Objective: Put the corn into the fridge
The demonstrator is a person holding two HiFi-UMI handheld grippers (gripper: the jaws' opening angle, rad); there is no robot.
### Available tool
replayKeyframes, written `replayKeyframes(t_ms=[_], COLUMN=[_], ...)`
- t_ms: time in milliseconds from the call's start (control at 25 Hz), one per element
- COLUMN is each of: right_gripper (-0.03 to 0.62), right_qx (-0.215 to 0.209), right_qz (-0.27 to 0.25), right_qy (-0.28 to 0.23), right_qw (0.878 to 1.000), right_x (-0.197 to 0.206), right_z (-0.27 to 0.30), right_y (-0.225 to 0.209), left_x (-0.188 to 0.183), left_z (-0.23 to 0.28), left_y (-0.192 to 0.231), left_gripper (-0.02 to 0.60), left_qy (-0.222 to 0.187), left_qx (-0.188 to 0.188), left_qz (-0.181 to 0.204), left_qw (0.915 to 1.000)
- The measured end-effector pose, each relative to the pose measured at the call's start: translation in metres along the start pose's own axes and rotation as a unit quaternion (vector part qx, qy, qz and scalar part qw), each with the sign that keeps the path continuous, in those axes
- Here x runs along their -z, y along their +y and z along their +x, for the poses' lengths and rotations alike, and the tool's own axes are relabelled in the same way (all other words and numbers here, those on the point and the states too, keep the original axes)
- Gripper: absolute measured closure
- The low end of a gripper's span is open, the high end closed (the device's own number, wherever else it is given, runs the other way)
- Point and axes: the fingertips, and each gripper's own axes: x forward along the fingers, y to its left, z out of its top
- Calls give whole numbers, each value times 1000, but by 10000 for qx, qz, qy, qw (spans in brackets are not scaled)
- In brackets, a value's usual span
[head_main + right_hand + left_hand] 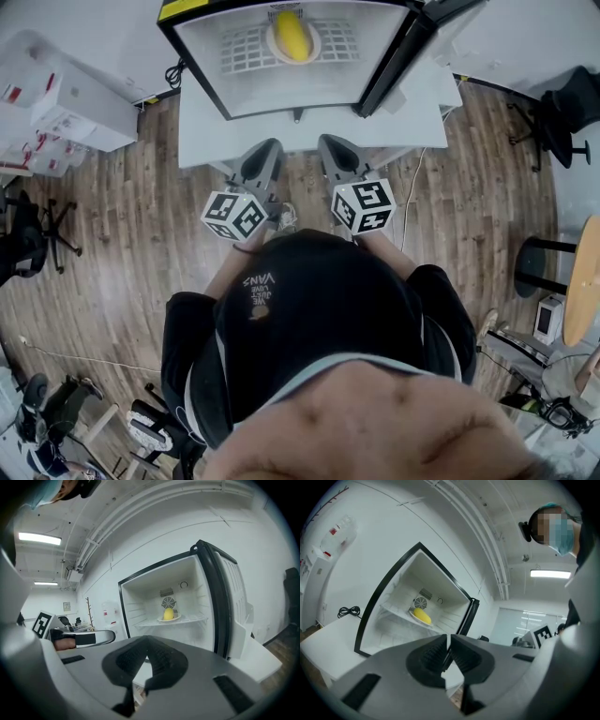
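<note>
Both jaw pairs are pressed together with nothing between them: left hand-held gripper (447, 645) and right hand-held gripper (146, 656) are closed and empty.

The corn (292, 36) lies on a plate (272, 47) on the wire shelf (239, 47) inside the open fridge (202, 61), which stands on a white worktop (309, 131).

- Relation: the corn is straight ahead of both hand-held grippers and well apart from them, roughly midway between their lines, so neither is clearly nearer.
- Long axis: it runs front to back on the shelf. It looks end-on from the right gripper view and slanted from the left gripper view.

We judge the corn placed. The open door (394, 66) stands on the right gripper's side.
</note>
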Motion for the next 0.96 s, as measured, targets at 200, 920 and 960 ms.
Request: replayKeyframes(t_ms=[200,920,960], right_gripper=[582,582,582], right_qx=[-3,-74,-79], right_qz=[6,81,87], right_qy=[-6,1,2], right_qw=[10000,9999,9999], right_x=[0,1,1], right_z=[-3,0,1], right_y=[0,4,4], left_x=[0,0,0], left_z=[0,-3,-2], left_y=[-2,-2,-1], left_gripper=[546,546,546], left_qy=[-14,-6,-5], left_qx=[-8,-39,-41], left_qz=[-18,-3,-6], left_qw=[10000,10000,10000])
